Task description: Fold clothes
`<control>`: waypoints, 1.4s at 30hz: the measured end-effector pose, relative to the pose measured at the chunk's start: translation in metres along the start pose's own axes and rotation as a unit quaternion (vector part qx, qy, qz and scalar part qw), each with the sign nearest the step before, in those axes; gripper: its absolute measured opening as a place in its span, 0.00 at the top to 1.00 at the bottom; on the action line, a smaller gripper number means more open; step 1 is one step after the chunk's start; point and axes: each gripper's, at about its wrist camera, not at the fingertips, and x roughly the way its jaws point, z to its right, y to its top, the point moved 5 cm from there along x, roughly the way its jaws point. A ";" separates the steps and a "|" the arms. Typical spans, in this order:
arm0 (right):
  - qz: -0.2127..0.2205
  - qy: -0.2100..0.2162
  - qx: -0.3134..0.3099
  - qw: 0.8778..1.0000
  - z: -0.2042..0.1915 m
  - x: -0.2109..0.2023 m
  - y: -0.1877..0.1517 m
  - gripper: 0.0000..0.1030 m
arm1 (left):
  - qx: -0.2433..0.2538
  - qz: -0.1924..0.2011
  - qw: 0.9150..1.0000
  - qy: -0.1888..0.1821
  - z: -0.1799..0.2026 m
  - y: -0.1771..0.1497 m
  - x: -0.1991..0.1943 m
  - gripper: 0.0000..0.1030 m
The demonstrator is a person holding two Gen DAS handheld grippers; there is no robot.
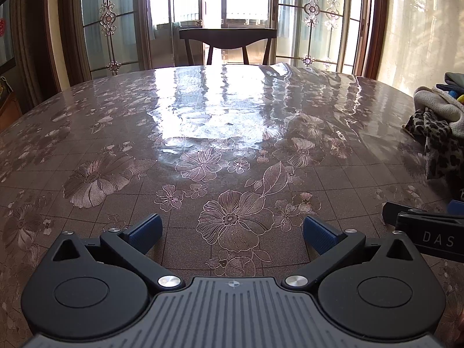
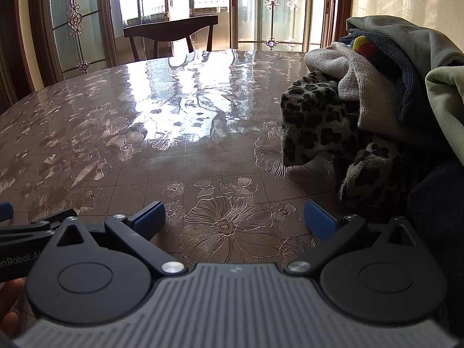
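A heap of clothes (image 2: 382,92) lies on the right side of the table: a leopard-print garment (image 2: 316,121) at the front, a cream knit (image 2: 348,69), a blue piece and grey-green fabric above. In the left wrist view the same heap (image 1: 438,121) shows at the far right edge. My left gripper (image 1: 232,230) hovers open over the flowered tablecloth (image 1: 203,150), nothing between its blue pads. My right gripper (image 2: 233,217) is open too, low over the cloth, with the leopard-print garment just ahead to its right. Each gripper shows at the other view's edge.
A dark wooden chair (image 1: 227,40) stands at the table's far side, before glass doors (image 1: 313,20). The tablecloth (image 2: 145,121) is glossy with strong glare in the middle. A hand (image 2: 10,304) shows at the lower left of the right wrist view.
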 end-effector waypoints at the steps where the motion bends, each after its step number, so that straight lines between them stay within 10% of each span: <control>1: 0.000 0.000 0.000 1.000 0.000 0.000 0.000 0.01 | 0.000 0.000 1.000 0.000 0.001 0.000 0.000 0.00; 42: 0.000 0.000 0.000 1.000 0.000 -0.001 0.000 0.01 | 0.000 0.000 1.000 0.000 -0.001 0.002 -0.001 0.00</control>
